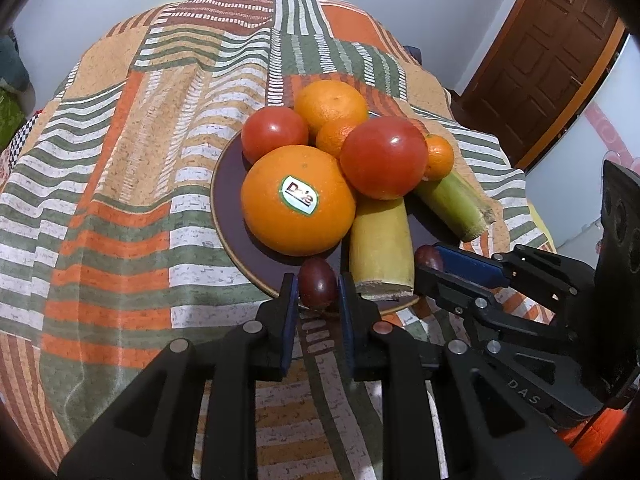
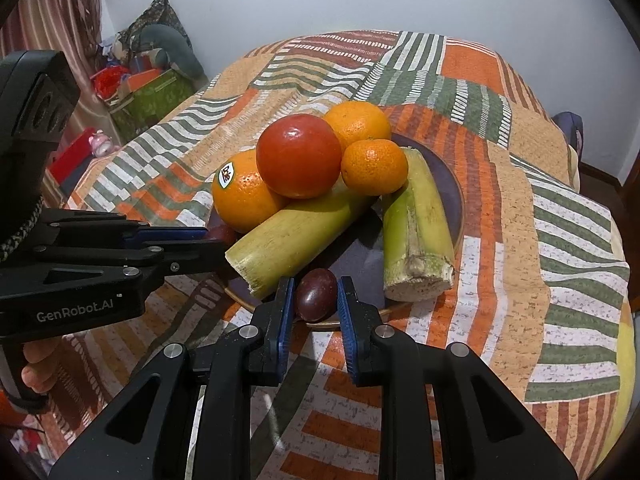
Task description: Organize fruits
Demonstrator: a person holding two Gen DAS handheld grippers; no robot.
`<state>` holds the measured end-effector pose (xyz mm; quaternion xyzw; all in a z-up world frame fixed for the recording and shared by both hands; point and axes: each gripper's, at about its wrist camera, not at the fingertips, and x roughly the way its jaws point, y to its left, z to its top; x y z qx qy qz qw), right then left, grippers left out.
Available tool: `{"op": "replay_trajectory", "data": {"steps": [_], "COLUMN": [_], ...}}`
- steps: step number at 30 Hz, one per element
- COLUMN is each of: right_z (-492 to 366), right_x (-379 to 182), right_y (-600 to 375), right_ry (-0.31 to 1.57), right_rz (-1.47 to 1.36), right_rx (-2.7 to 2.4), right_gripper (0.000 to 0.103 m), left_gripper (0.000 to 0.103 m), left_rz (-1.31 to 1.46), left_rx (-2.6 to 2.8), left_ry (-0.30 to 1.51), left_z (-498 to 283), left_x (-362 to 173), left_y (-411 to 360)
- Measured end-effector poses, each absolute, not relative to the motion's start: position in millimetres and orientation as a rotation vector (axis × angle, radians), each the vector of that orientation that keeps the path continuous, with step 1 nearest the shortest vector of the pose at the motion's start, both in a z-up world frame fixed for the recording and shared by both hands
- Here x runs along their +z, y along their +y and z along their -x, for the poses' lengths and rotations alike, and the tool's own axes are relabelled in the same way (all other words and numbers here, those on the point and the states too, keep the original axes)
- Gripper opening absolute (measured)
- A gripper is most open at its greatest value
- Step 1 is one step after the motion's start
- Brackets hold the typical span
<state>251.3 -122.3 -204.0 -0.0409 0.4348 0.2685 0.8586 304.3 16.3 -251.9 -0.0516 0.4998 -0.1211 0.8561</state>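
Observation:
A dark purple plate (image 1: pixel 228 184) holds a labelled orange (image 1: pixel 298 206), a second orange (image 1: pixel 330 102), two tomatoes (image 1: pixel 384 158), small mandarins (image 1: pixel 439 152) and two sugarcane pieces (image 1: pixel 380 248). My left gripper (image 1: pixel 319 286) has its jaws around a dark purple passion fruit (image 1: pixel 318 282) at the plate's near rim. My right gripper (image 2: pixel 316 294) has its jaws around another passion fruit (image 2: pixel 316 294) at the plate (image 2: pixel 454 196) edge, between the cane pieces (image 2: pixel 416 236). The pads sit beside each fruit; contact is unclear.
The plate sits on a round table under an orange, green and white patterned cloth (image 1: pixel 120 200). A wooden door (image 1: pixel 560 60) stands at the right. Boxes and clutter (image 2: pixel 148 84) lie on the floor at the left of the right wrist view.

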Motion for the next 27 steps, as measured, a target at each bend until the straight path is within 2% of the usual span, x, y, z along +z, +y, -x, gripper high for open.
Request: {"op": "replay_trajectory", "data": {"steps": [5,11,17,27], "right_z": [-250,-240,-220,-158], "right_x": [-201,-186,-144,-52], "right_y": [-124,-132,-147,-174], "right_ry": [0.918,0.889,0.79,0.551], "right_rz": [0.077,0.072,0.044,-0.001], "right_rx": [0.565,0.558,0.539,0.515], "right_gripper": [0.026,0.027,0.027,0.027], "left_gripper": [0.021,0.021,0.021,0.021], "left_rz": [0.093,0.102,0.109,0.072], "left_rx": [-0.23,-0.2,-0.169,-0.13], "left_ry": [1.045,1.007,0.901,0.622], "left_z": [-302,-288,-260,-182], "left_x": [-250,-232,-186,-81], "left_y": [18,27,31,20]}}
